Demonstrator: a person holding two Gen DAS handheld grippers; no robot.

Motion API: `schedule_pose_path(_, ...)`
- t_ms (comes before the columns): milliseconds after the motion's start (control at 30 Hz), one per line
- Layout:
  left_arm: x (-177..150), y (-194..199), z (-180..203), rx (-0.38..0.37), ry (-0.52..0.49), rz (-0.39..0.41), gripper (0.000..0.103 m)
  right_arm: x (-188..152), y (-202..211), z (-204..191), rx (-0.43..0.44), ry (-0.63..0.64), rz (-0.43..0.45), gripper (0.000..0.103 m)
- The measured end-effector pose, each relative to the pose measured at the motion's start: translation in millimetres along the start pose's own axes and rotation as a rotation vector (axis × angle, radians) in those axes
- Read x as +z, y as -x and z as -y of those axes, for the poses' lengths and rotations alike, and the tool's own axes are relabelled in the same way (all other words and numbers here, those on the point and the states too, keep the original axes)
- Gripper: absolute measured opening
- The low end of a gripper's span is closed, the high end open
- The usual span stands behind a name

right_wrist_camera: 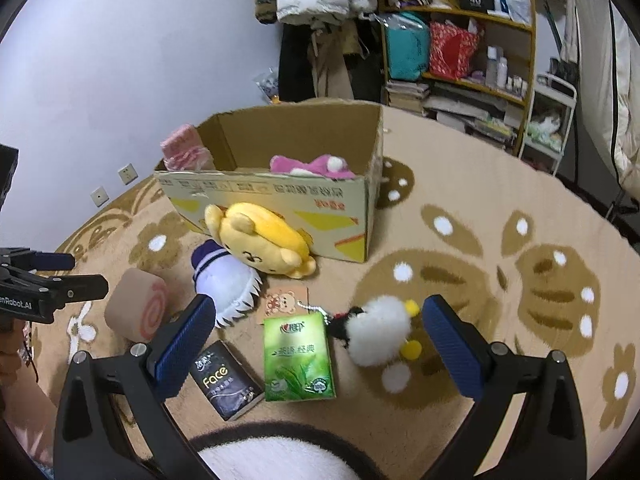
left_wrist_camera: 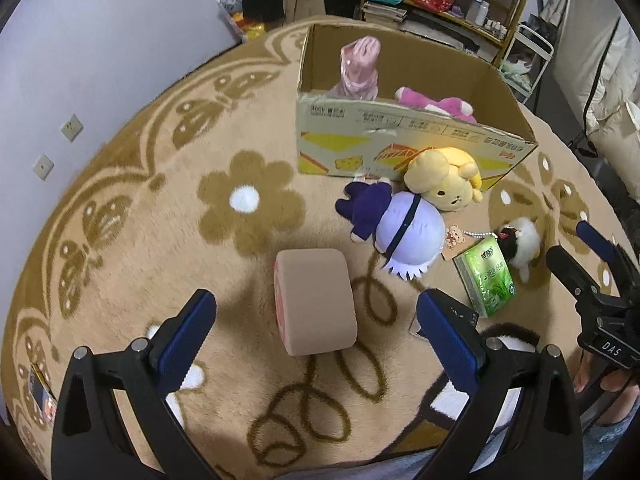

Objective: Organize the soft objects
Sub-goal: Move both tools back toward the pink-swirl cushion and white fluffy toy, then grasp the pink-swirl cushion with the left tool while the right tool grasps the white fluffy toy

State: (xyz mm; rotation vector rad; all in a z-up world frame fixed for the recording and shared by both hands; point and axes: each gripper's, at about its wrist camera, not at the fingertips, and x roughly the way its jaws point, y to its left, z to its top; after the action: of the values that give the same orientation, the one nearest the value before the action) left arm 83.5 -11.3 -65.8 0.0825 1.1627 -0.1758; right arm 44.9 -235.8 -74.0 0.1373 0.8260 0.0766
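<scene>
The brown swiss-roll cushion (left_wrist_camera: pixel 316 300) lies on the carpet (left_wrist_camera: pixel 120 200) just ahead of the left gripper (left_wrist_camera: pixel 316 332), between the lines of its two blue-padded fingers but touching neither; those jaws stand wide apart and hold nothing. To the left of the cushion the carpet is bare out to the wall, with open room on that side. To its right, close by, lie the purple-and-white plush doll (left_wrist_camera: pixel 394 224) and, touching it, the yellow plush (left_wrist_camera: pixel 444 180), which rests against the front wall of the cardboard box (left_wrist_camera: pixel 400 140).

The right gripper (right_wrist_camera: pixel 316 344) is likewise spread wide and empty. Between its fingers lie the green tissue pack (right_wrist_camera: pixel 298 358) and the white fluffy toy (right_wrist_camera: pixel 380 330), the toy's dark end touching the pack's upper corner. A black tissue pack (right_wrist_camera: pixel 226 380) sits just beside the left finger, partly covered by it. A small bear tag (right_wrist_camera: pixel 284 300) lies ahead of the green pack. Right of the fluffy toy the carpet is open.

The box stands open-topped beyond both grippers. Inside it a pink plush (right_wrist_camera: pixel 312 166) lies low, mostly hidden by the front wall, and a pale pink bundle (left_wrist_camera: pixel 360 68) stands in the left corner; what it is cannot be made out. A shelf (right_wrist_camera: pixel 460 60) stands behind.
</scene>
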Motion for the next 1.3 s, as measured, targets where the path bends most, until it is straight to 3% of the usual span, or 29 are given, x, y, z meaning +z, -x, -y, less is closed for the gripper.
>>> schedule_pose_path(333,-0.2,-27.6,2.9,0.019,0.002,-0.075,0.1,-2.3,-23.6,23.2,0.007,-0.102,-0.058,0.103)
schedule_pose_path(767,4.3,-59.0,-1.5,0.019,0.024,-0.154,0.1,-4.3,-47.3,38.1,-0.001,-0.138,-0.099,0.103)
schedule_pose_path(867,5.2,-64.5,-0.4,0.024,0.023,-0.164,0.1,-5.3,-51.7,42.7,-0.01,-0.15,-0.108,0.094)
schedule_pose_path(1233,8.6,-83.9,5.6,0.071,0.011,-0.175,0.099,-13.6,-73.7,53.8,-0.023,-0.188,-0.182,0.093)
schedule_pose_path(1300,10.1,-85.3,4.6,0.079,0.018,-0.171,0.099,-15.4,-78.0,54.0,-0.021,-0.189,-0.2,0.089)
